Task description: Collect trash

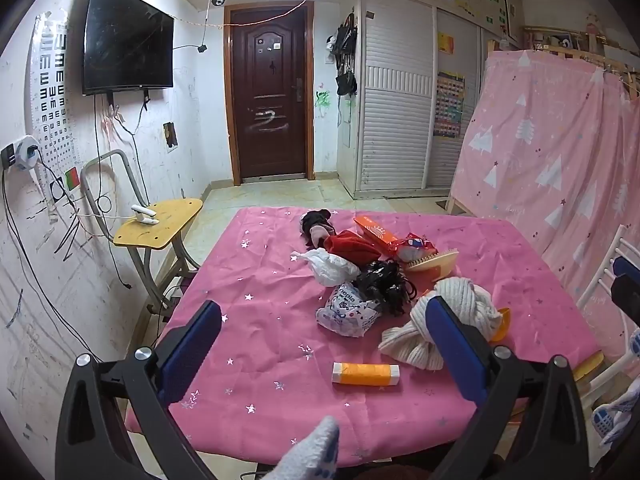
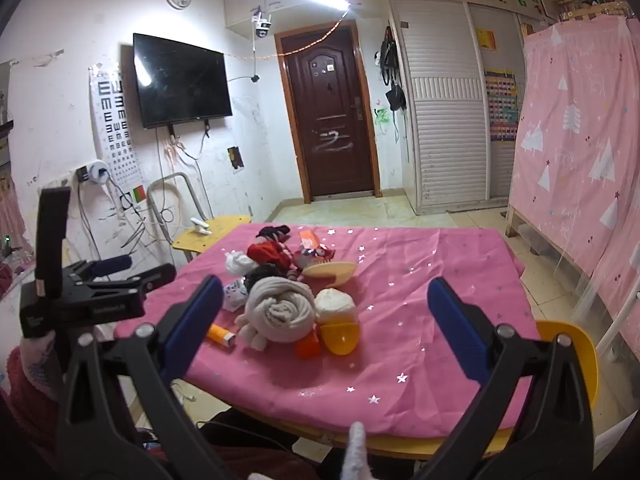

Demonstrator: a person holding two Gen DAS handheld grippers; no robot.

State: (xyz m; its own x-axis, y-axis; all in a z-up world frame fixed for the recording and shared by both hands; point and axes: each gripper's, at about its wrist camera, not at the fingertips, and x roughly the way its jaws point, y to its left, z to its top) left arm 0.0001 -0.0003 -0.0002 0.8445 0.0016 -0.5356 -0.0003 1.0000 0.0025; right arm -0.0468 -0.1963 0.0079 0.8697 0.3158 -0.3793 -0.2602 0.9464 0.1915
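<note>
Holding both wide open, you have the left hand-held gripper (image 1: pixel 320 340) and right hand-held gripper (image 2: pixel 326 312) gripping nothing. Crumpled white trash (image 1: pixel 330 266) and a printed wrapper (image 1: pixel 348 314) lie mid-frame on the pink surface (image 1: pixel 260 280), beside a rolled cream cloth (image 2: pixel 280 310).

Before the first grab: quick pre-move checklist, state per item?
1. Left gripper open, nothing between its fingers: ok.
2. Right gripper open, nothing held: ok.
3. Trash in sight: crumpled white wrapper, white tissue wad: ok.
4. Trash lying apart from the non-trash: not ok, black hair ties and cream knit cloth crowd it.
5. Bin or bag to drop trash into: cannot tell, none in view.
</note>
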